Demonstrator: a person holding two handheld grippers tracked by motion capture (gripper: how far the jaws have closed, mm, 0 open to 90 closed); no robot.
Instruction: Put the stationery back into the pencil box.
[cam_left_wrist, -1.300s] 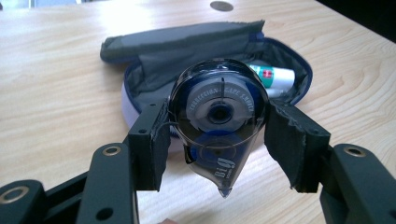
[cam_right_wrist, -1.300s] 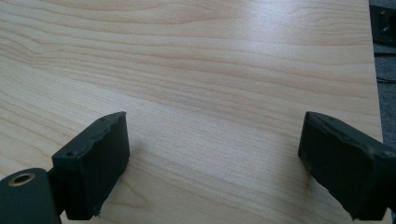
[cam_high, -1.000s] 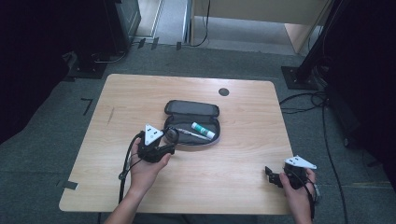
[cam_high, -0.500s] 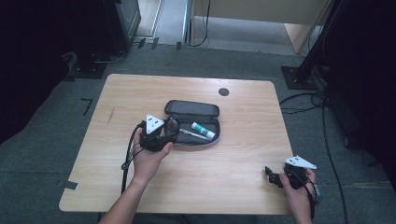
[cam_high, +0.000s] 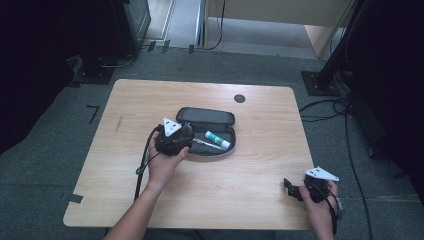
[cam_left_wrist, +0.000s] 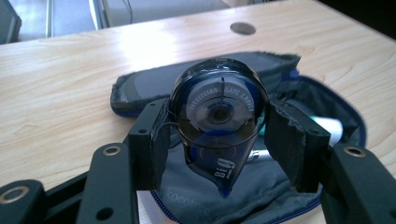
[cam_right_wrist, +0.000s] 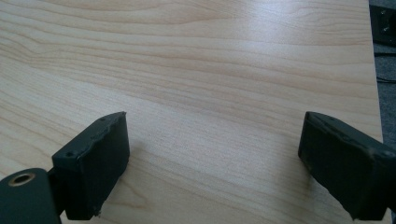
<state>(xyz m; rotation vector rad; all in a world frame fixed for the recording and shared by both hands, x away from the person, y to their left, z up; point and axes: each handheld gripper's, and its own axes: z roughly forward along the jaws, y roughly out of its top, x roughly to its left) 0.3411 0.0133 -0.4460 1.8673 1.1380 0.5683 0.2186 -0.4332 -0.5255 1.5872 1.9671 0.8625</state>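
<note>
My left gripper is shut on a dark see-through correction tape dispenser, its pads pressing the sides. It hangs just over the left end of an open dark pencil case. From above, the left gripper sits at the case, whose lid is folded back. Inside lie a white and green tube and a pen. My right gripper stands open over bare wood near the table's front right corner, nothing between its jaws.
The light wooden table has a round dark cable hole behind the case. Grey carpet, cables and dark stands surround the table. A cable trails from the left gripper along the forearm.
The left hand has carried the dispenser a little up the picture and to the right, over the left end of the case. The right hand has kept still.
</note>
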